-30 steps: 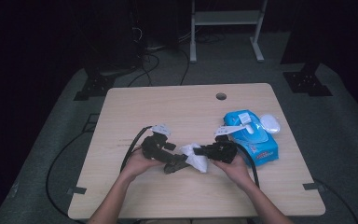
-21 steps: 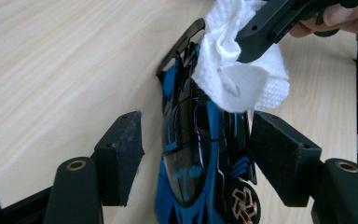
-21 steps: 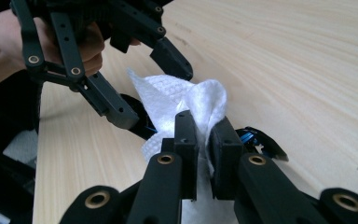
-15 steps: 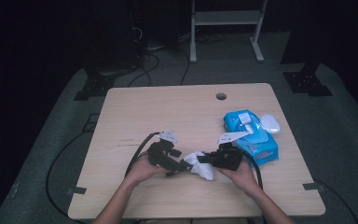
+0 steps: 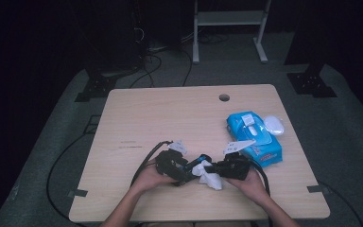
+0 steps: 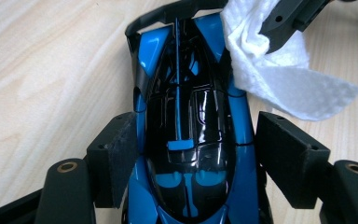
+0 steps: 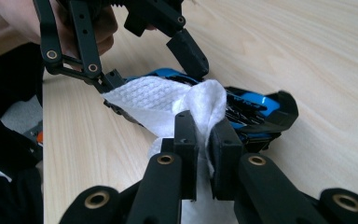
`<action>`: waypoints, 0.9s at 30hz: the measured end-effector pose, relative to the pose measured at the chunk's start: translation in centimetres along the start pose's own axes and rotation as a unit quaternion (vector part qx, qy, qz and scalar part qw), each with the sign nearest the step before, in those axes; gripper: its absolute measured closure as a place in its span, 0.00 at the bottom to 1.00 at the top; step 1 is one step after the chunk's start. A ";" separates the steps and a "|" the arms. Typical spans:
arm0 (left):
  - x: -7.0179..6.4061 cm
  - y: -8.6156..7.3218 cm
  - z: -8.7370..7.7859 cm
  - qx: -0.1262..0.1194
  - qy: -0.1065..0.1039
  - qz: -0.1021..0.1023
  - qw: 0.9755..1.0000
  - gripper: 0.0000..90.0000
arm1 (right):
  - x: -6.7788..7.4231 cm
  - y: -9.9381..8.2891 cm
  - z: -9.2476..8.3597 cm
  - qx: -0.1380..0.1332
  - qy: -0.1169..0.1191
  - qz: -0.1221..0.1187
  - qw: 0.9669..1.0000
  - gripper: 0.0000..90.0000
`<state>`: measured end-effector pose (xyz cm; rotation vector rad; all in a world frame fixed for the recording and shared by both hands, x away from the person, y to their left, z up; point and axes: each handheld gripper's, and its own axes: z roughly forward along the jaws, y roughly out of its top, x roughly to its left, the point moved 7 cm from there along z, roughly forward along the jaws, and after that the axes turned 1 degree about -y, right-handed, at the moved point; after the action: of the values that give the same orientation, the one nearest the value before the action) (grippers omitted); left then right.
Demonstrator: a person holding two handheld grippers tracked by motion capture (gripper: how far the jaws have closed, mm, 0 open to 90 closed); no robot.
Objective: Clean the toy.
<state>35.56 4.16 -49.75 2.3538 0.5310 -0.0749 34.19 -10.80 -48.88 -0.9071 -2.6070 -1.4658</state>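
Toy car [image 6: 191, 135] lengthwise between fingers [image 6: 119, 158]

The toy car [image 6: 191, 140] is glossy blue with black panels and a thin blue stripe down its black roof. Draped against it, the wipe [image 7: 168, 100] is plain white with a fine dimpled weave. Both grippers — left [image 6: 191, 154] and right [image 7: 205, 140] — are matte black with brass-coloured rivets. Under the car, the counter [image 5: 170, 113] is pale wood grain; beyond the car, the wipe pack [image 5: 255, 137] is bright blue — white lid.
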 end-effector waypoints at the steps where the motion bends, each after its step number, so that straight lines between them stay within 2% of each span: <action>1: -0.1 0.0 0.0 0.000 0.001 -0.001 1.000 0.34 | 0.0 -0.1 0.0 0.000 -0.001 -0.001 1.000 0.92; 3: -0.1 0.0 0.0 -0.001 0.004 0.001 1.000 0.34 | 0.0 -0.2 0.0 0.003 0.000 0.001 1.000 0.92; 8: -0.4 0.0 0.1 0.004 0.019 0.020 1.000 0.34 | -0.1 -0.6 0.0 0.007 -0.003 -0.001 1.000 0.92; 12: -0.7 0.0 0.2 0.005 0.027 0.025 0.999 0.34 | -0.1 -0.9 0.1 0.012 -0.006 -0.003 1.000 0.92; 15: -0.8 0.1 0.1 0.001 0.031 0.029 0.999 0.34 | -0.2 -1.3 0.3 0.025 -0.015 -0.007 1.000 0.91; 16: -0.7 0.2 0.1 0.007 0.046 0.029 0.999 0.31 | -0.3 -1.6 0.3 0.030 -0.020 -0.008 0.999 0.91; 19: -0.6 0.1 0.3 0.012 0.044 0.032 0.998 0.30 | -0.4 -1.7 0.4 0.029 -0.018 -0.003 0.999 0.91; 22: -0.6 0.1 0.6 0.020 0.046 0.031 0.998 0.28 | -0.5 -1.7 0.2 0.032 -0.021 -0.009 0.999 0.91; 27: -0.7 0.5 1.1 0.040 0.055 0.041 0.997 0.24 | -0.8 -1.4 -1.4 0.013 -0.025 0.002 1.000 0.91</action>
<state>35.21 2.82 -50.09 2.4665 0.4917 0.0732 33.74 -12.86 -49.43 -0.9575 -2.6521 -1.4228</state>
